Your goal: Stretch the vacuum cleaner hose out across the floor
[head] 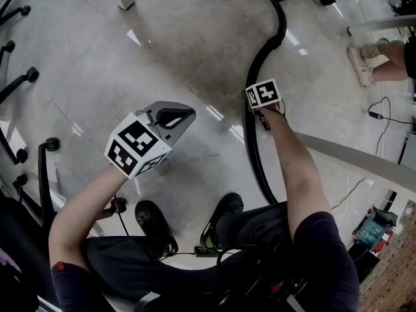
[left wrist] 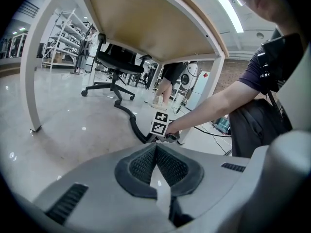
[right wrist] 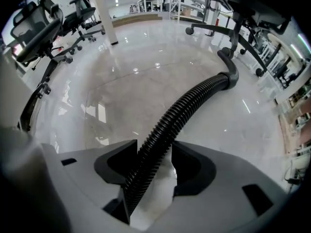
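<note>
The black ribbed hose (right wrist: 187, 106) lies on the pale floor (right wrist: 136, 86), curving from the top of the head view down its right-centre. The right gripper (right wrist: 154, 152) points down over it, fingers wide, with the hose running between them. The left gripper (left wrist: 156, 152) hangs at centre-left, fingers pressed together on nothing.
</note>
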`<state>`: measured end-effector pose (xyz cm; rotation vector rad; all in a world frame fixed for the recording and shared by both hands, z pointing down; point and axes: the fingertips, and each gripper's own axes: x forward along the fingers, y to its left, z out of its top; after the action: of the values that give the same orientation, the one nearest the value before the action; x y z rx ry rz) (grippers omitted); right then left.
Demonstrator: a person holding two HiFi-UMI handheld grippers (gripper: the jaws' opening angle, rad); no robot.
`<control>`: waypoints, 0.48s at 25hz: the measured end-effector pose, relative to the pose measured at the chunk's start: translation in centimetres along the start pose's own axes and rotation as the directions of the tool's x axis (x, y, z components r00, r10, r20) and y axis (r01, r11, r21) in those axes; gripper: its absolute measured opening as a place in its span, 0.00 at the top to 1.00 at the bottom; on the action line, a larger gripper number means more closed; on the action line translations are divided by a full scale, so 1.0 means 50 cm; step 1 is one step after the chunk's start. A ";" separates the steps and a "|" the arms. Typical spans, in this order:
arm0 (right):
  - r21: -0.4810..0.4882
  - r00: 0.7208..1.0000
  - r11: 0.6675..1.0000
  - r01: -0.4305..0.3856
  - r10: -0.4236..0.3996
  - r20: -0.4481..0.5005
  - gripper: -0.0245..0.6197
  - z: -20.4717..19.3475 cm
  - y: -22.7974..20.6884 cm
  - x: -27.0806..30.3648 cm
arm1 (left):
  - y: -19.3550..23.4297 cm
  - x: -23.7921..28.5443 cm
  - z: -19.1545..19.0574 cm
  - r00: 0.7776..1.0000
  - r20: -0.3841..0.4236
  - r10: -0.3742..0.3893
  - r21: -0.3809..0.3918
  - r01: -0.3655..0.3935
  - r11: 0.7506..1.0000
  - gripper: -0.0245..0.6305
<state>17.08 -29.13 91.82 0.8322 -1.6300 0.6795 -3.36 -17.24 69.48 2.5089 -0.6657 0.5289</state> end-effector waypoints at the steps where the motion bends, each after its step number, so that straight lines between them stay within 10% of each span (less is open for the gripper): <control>1: -0.021 1.000 1.000 -0.019 0.019 0.010 0.63 0.004 0.013 0.000 | 0.000 0.003 0.002 1.000 0.001 -0.002 0.004 0.002 1.000 0.95; 12: -0.374 0.981 0.910 -0.179 0.192 -0.002 0.63 0.034 0.204 0.005 | 0.015 0.014 -0.010 1.000 -0.022 0.011 0.017 -0.010 1.000 0.95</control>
<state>7.80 -24.55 91.70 0.4170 -1.8122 0.4632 -3.32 -17.80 70.47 2.5126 -0.6692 0.5680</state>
